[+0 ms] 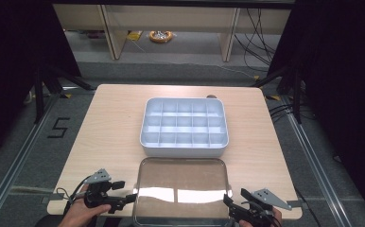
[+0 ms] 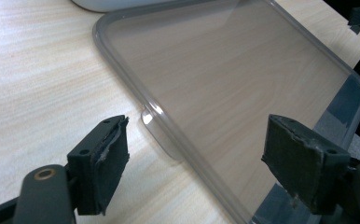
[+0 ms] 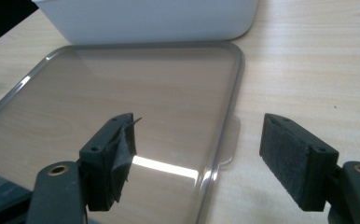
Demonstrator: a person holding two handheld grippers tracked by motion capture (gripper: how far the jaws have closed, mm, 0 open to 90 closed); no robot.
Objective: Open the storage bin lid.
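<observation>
Both sets of fingers stand wide apart and hold nothing. The left gripper (image 1: 124, 201) straddles the left long edge of the clear lid (image 1: 180, 191), with the lid's small tab (image 2: 155, 133) lying between its fingers (image 2: 104, 161). The right gripper (image 1: 235, 208) straddles the opposite edge, with that side's tab (image 3: 229, 140) just ahead between its fingers (image 3: 295, 156).

The lid lies flat on the bench (image 1: 105, 132) at its near edge, long axis running left to right, directly between the two hands. The white compartment tray (image 1: 185, 127) sits just beyond it, uncovered. Each gripper is equally near its own tab; a two-handed lift appears likely.
</observation>
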